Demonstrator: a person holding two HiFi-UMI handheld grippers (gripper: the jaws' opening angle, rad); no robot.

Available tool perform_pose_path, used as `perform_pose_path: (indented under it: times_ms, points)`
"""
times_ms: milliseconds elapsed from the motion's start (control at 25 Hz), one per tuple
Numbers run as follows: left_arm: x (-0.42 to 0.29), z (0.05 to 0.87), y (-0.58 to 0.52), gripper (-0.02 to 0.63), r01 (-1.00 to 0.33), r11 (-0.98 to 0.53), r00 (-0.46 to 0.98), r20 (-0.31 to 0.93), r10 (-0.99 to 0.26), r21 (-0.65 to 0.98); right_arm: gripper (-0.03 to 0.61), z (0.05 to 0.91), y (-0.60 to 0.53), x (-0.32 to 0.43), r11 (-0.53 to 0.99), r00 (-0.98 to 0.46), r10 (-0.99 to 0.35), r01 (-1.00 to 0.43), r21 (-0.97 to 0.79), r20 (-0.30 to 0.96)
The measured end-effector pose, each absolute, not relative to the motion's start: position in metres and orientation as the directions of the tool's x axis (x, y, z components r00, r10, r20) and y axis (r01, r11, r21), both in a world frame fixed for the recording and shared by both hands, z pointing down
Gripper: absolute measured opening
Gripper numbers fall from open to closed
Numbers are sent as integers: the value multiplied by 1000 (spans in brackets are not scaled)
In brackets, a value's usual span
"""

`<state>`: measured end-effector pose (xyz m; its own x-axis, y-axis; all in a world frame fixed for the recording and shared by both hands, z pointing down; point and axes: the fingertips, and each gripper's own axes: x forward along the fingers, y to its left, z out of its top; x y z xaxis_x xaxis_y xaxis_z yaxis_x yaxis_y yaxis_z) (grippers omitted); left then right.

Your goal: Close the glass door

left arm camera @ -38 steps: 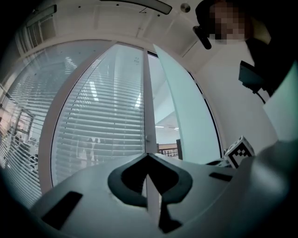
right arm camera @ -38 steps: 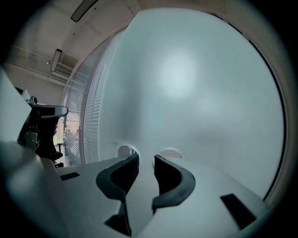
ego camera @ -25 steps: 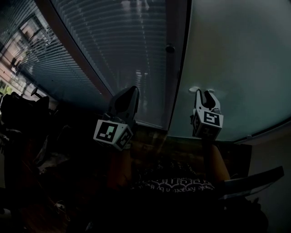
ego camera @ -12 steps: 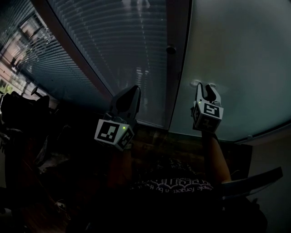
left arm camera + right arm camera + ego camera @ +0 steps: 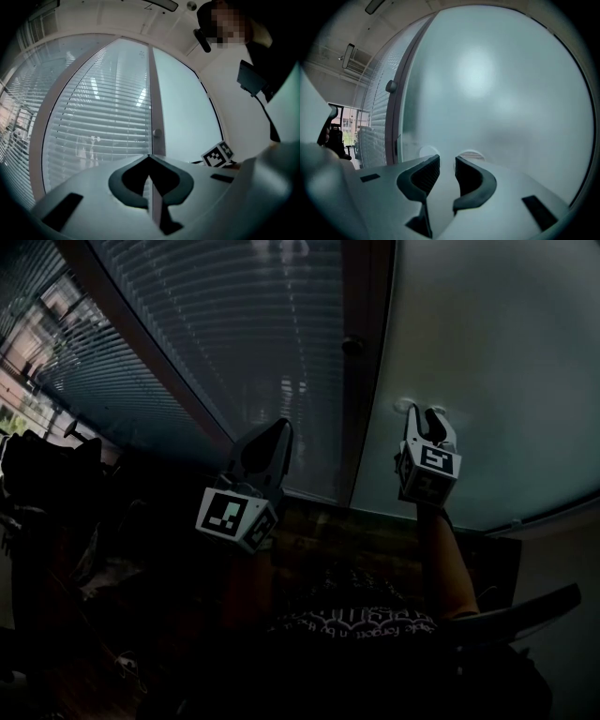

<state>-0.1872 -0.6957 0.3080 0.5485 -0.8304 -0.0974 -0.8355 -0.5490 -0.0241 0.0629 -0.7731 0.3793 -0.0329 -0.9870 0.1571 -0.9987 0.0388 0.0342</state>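
Note:
The frosted glass door (image 5: 487, 362) fills the right of the head view, and its dark frame post (image 5: 361, 381) carries a small round knob (image 5: 352, 345). My right gripper (image 5: 424, 416) is up against the glass beside a white round fitting (image 5: 402, 407). In the right gripper view its jaws (image 5: 446, 169) stand open with nothing between them, and two pale discs (image 5: 471, 154) show on the glass just ahead. My left gripper (image 5: 272, 432) hangs lower left before the blinds, and its jaws (image 5: 149, 158) are shut and empty.
A glass panel with slatted blinds (image 5: 253, 343) stands left of the post. A dark chair and clutter (image 5: 47, 484) sit at the far left. The person's forearm (image 5: 441, 559) reaches up to the right gripper. A white wall (image 5: 234, 122) lies right of the door.
The right gripper has moved up in the head view towards the door, and the white fitting on the glass has shifted with it. The left gripper has kept still.

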Motion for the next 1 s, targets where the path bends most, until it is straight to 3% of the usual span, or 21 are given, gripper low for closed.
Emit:
perform_pose_path:
  times_ms: [1000]
  points:
    - [-167,300,-690,2,-804,-593,595,-84,-799,-49,104,380,-790,66,45,-39,-988,-998,33,150]
